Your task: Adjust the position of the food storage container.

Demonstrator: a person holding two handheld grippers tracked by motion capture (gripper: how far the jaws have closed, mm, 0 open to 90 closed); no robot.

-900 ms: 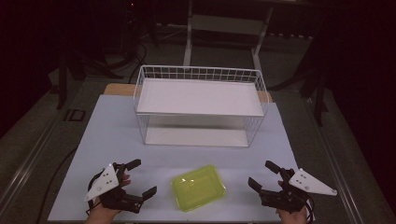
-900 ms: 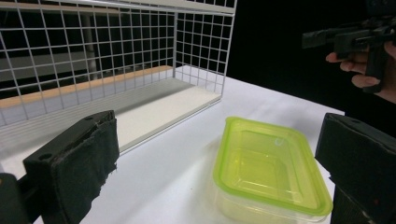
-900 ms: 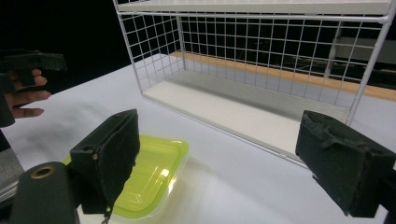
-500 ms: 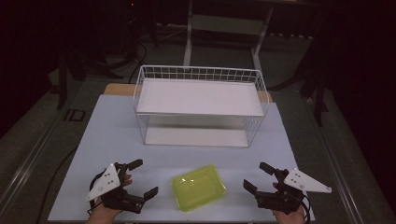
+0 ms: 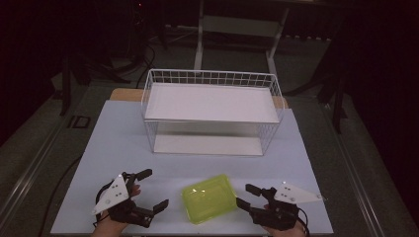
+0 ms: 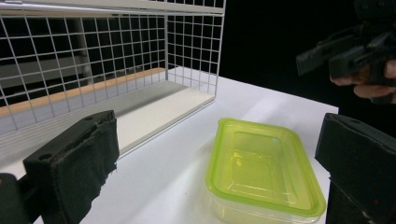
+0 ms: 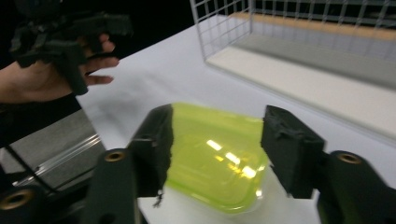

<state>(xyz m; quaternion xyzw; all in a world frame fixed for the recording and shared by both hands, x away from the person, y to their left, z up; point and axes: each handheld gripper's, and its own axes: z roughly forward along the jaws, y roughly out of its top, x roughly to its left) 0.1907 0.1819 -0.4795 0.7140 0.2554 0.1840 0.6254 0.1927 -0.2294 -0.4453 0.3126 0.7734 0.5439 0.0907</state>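
— Dark room all around, just the white table (image 5: 123, 148) lit. What's on it?

— A white wire basket rack (image 5: 211, 111) toward the far edge, and a yellow-green lidded plastic container (image 5: 209, 197) lying flat near the near edge, about midway along it.

— And the tools?

— The left gripper (image 5: 150, 190) sits to the container's left, jaws spread wide, nothing between them. The right gripper (image 5: 245, 195) is just beside the container's right end, also wide open and empty. In the right gripper view its two padded jaws frame the container (image 7: 215, 154) without touching it.

— So which step is this?

— I'd judge it the approach, before any grasp; the container rests untouched on the table.

— What does the next move need?

— Probably sliding the right jaws over the container's rim and closing. The lid looks smooth and shallow, so a firm bite on the edge matters. The left gripper may have to steady the opposite end (image 6: 261, 163).
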